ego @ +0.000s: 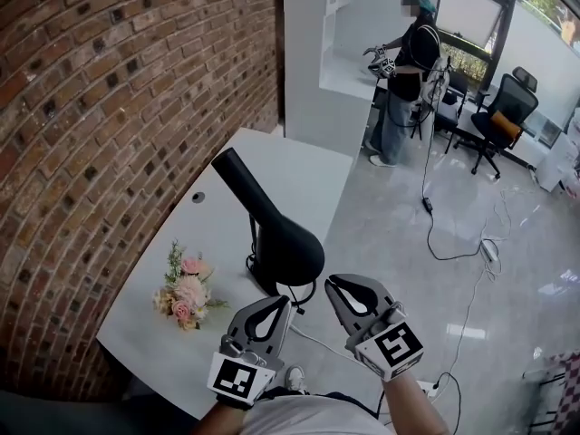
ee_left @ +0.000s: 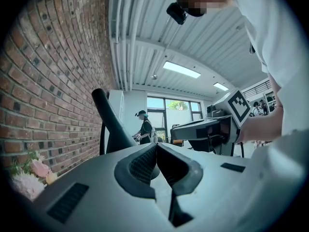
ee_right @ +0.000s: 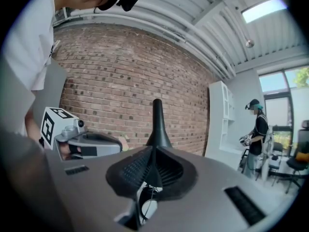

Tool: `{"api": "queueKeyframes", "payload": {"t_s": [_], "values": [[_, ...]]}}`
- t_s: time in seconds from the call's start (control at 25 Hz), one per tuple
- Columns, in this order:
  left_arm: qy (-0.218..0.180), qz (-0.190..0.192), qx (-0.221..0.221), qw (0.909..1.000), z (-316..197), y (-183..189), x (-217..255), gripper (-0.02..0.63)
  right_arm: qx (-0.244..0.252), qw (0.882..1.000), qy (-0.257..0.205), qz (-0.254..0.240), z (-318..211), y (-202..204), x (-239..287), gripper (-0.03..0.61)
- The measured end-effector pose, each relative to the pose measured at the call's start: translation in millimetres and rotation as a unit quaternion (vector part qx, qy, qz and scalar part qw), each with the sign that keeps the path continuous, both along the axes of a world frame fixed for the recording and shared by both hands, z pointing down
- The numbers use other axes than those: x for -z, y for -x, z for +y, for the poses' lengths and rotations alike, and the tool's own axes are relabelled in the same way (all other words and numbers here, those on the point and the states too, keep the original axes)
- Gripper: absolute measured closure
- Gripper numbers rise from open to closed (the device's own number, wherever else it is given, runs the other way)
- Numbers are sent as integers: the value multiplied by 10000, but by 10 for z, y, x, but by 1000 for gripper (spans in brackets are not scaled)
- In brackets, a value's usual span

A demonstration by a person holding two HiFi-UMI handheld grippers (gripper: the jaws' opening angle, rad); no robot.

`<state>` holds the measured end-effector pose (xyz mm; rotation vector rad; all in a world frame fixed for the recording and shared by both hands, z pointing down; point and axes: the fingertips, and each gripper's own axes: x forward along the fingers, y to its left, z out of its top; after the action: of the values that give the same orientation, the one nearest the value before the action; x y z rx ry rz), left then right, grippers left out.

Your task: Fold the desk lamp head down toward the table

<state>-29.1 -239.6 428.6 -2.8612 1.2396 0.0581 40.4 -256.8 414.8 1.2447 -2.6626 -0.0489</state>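
The black desk lamp (ego: 276,234) stands on the white table (ego: 299,175). Its cone head widens toward me and its narrow end points up and to the left. My left gripper (ego: 283,303) hovers shut just in front of the lamp's base, holding nothing. My right gripper (ego: 332,285) is beside it on the right, also shut and empty, its tips close to the wide rim of the head. In the left gripper view the jaws (ee_left: 156,145) meet, with the lamp (ee_left: 109,124) beyond. The right gripper view shows shut jaws (ee_right: 154,149) under the lamp (ee_right: 157,122).
A small pink flower bunch (ego: 186,294) lies on the table to the lamp's left. A brick wall (ego: 109,107) runs along the table's left side. A white cable (ego: 317,341) leads off the table edge. Across the room are a person (ego: 408,71) and an office chair (ego: 498,120).
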Motion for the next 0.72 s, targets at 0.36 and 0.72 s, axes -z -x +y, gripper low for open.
{"api": "queueKeyframes", "payload": {"t_s": [0.36, 0.72], "values": [[20, 26, 2, 10000, 87, -12, 11, 606, 364, 9990, 159, -195, 292, 169, 3, 558], [-3, 52, 31, 10000, 164, -24, 21, 606, 450, 9988, 96, -187, 370, 182, 76, 560]]}}
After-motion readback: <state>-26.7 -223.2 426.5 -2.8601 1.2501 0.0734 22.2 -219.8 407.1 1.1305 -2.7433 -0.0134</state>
